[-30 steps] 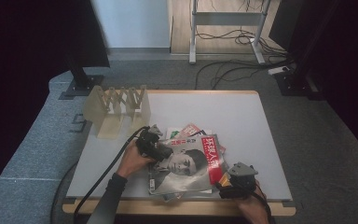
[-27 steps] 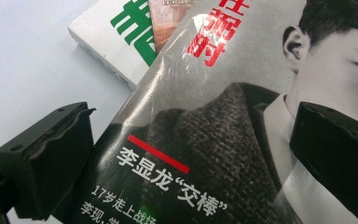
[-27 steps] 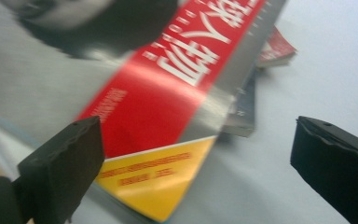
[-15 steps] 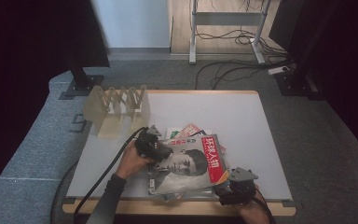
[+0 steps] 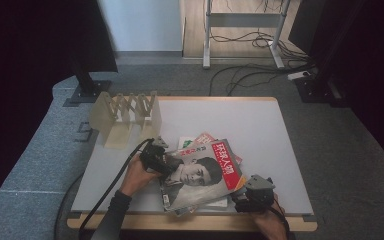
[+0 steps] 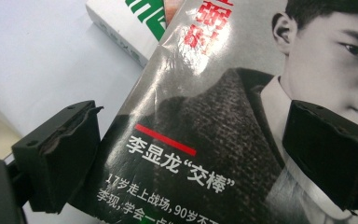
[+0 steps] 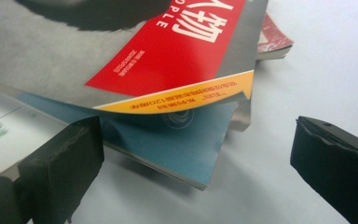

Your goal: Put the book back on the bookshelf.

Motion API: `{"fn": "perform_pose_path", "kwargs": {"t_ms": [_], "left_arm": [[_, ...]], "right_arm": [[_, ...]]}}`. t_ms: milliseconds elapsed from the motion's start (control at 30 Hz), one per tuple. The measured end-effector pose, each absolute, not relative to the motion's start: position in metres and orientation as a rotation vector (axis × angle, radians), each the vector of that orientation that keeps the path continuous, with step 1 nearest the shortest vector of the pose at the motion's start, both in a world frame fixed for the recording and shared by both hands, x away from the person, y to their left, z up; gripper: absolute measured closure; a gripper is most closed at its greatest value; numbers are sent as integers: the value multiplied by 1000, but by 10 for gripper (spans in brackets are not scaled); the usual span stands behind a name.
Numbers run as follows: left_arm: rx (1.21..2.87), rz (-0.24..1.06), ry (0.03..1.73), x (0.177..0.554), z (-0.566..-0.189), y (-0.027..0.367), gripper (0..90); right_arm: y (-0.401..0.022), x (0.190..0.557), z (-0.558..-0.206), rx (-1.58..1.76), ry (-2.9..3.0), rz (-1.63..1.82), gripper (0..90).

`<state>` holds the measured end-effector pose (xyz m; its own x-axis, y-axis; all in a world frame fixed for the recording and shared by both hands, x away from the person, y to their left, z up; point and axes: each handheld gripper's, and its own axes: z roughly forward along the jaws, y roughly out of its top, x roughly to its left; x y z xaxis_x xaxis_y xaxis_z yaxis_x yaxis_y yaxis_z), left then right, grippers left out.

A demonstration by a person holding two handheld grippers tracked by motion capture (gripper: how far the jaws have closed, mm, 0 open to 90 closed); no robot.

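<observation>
Grey carpet and dark stands ring a pale surface (image 5: 260, 125), where a wooden rack (image 5: 126, 114) stands at the far left corner and a loose pile of magazines lies near the front edge. On top of the pile sits the top magazine (image 5: 200, 175), its cover showing a black-and-white portrait with a red band down one side; it lies askew over a green-and-white magazine (image 6: 126, 23) and a red-edged magazine (image 7: 272, 39) that stick out from under its far side.

At the cover's left edge are the left tongs (image 5: 156, 159), held in a hand (image 5: 137, 175). In the left gripper view the left tongs (image 6: 191, 158) stand wide open, one jaw off the cover's left edge over the bare surface, the other over the portrait's collar; whether either jaw touches the paper cannot be told.

By the pile's near right corner are the right tongs (image 5: 250, 192). In the right gripper view the right tongs (image 7: 196, 154) also gape wide, holding nothing. Its left jaw sits just beside the pile's edge, under the curled yellow-trimmed corner of the cover (image 7: 168, 56), with a blue page (image 7: 186, 140) showing beneath; its right jaw hangs over the bare surface, well apart from the paper.
</observation>
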<state>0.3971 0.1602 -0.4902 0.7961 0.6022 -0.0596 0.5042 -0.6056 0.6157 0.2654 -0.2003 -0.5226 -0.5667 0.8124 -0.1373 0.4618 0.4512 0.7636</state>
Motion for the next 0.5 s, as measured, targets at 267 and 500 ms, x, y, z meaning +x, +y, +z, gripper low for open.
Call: {"fn": "perform_pose_path", "kwargs": {"t_ms": [267, 500], "left_arm": [[2341, 208, 833, 392, -490, 165, 62], [2344, 208, 836, 387, -488, 169, 81]], "right_arm": [[-203, 277, -521, 1088, 2166, 933, 18], [-204, 289, -518, 1092, 2147, 913, 19]]}}
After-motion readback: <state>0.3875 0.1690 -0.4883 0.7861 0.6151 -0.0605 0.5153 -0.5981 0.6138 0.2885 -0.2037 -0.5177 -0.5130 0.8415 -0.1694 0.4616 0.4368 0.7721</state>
